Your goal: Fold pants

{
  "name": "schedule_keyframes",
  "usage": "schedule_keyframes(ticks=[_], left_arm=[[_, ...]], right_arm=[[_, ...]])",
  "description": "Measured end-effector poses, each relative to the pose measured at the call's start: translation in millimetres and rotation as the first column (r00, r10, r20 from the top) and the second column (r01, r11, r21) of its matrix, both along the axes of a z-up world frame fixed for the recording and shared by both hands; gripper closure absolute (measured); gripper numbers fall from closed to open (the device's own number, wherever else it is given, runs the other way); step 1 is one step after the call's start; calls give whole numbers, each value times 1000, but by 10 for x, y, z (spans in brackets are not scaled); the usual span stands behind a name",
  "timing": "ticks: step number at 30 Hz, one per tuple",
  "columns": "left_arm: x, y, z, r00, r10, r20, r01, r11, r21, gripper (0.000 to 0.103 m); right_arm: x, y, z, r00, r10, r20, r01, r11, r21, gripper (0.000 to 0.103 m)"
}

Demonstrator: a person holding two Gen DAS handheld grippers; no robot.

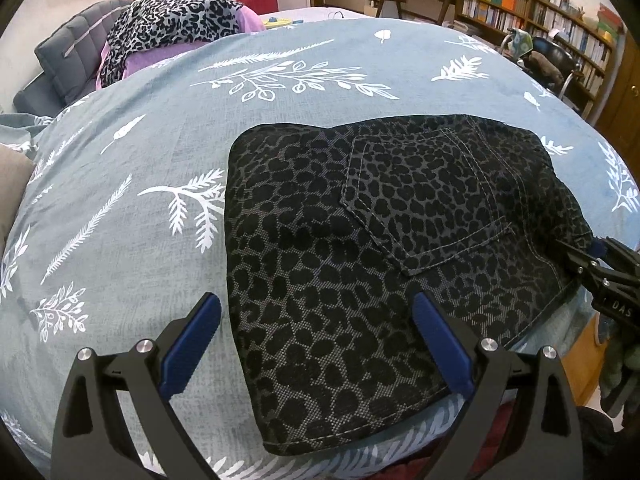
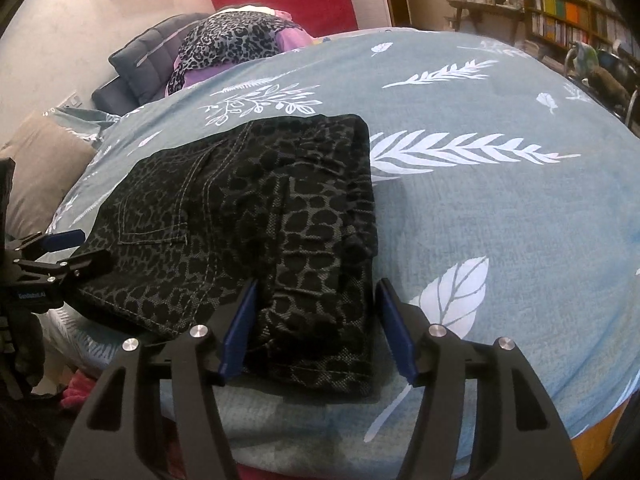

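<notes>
The pants (image 1: 360, 260), dark with a leopard print, lie folded into a compact bundle on a blue-grey bedspread (image 1: 140, 200) printed with white leaves. The bundle sits near the edge of the bed closest to both tools.

Seen from the left gripper (image 1: 316, 344), the bundle lies straight ahead and to the right. A back pocket (image 1: 424, 200) faces up, its pointed bottom aimed toward this tool. The left gripper's jaws stand wide, one blue finger (image 1: 192, 344) over bare bedspread to the left of the cloth, the other over the print itself; the pads do not press on the fabric.

Seen from the right gripper (image 2: 316, 332), the long axis of the bundle runs away from the tool toward the far side of the bed. The near short end, where the folded layers stack up, sits between its fingers (image 2: 240, 328). These jaws stand moderately apart, straddling that thick right-hand strip of the fold; whether the pads actually touch the cloth I cannot tell, but they do not clamp it. The pocket half spreads out to the left of this tool, toward the other gripper, which shows at the left border beside the bundle's corner.

Far beyond both tools, at the head of the bed, a second leopard-print cloth (image 1: 172, 20) lies on something purple.
</notes>
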State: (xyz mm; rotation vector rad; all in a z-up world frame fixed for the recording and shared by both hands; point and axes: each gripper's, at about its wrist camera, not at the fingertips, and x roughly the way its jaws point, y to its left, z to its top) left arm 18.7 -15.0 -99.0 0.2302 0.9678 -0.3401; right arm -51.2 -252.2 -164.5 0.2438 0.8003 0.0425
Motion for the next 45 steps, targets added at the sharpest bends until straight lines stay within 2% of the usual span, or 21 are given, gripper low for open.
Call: schedule_keyframes(ticks=[18,28,32,34,40,45], left_arm=[[63,75,29,1000,24,-18,-24,1000,-14,7],[256,486,169,988,130,-87,-142,979,-144,7],[317,631,190,981,154,-121,-175,966,-188,7],[359,654,180,978,155,-142,-182,962,-205,7],[529,750,82,962,156,-224,-214,940,-265,7],[661,820,-18,944,148,-297,-244,915,-320,7]], right_arm=[[25,-30,1,1000,-5,-12,5,1000,3,37],[4,-121,140,1000,-8,-7,8,999,37,35],[-11,-233,212,1000,-25,0,25,995,100,34],[13,-320,233,999,-46,-5,47,989,137,29],[146,-566,235,996,-87,-23,90,960,265,28],[309,-595,214,996,-74,-40,83,956,282,26]])
